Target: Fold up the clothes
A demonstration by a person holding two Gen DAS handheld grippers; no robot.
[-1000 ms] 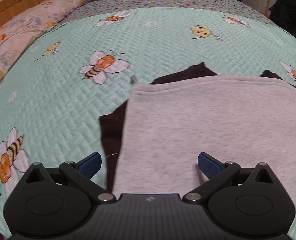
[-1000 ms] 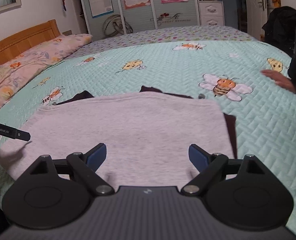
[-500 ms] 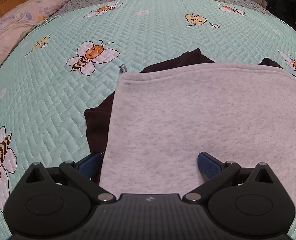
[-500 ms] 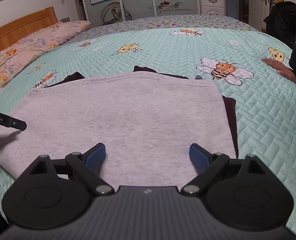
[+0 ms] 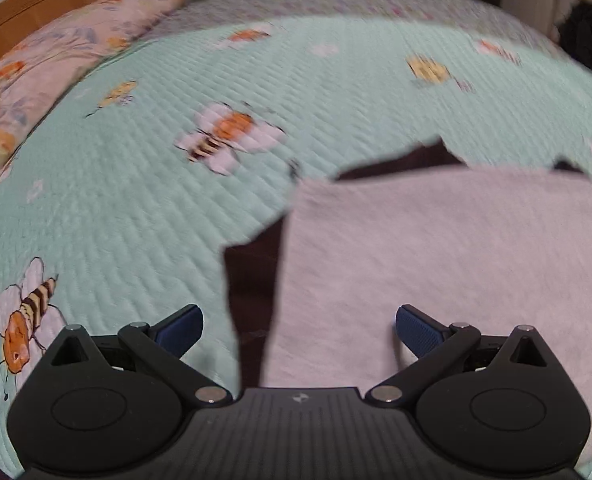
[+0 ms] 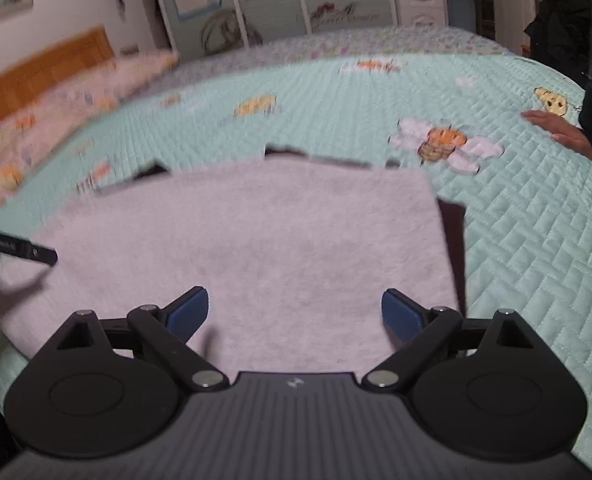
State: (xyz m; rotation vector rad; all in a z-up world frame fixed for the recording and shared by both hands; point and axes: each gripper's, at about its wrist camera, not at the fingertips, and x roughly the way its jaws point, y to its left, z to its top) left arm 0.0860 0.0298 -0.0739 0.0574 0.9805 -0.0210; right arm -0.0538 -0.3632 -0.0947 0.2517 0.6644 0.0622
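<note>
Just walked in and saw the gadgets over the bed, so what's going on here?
A person is folding clothes with a handheld gripper in each hand. A grey garment lies flat on the bee-print quilt, on top of a dark garment that peeks out at its edges. The left gripper and the right gripper both hover over the near part with jaws open, gripping nothing. Another person's hand rests on the quilt.

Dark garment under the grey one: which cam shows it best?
Left wrist: the dark garment shows as a broad strip beside the grey garment. Right wrist shows only thin slivers at the edges.
</note>
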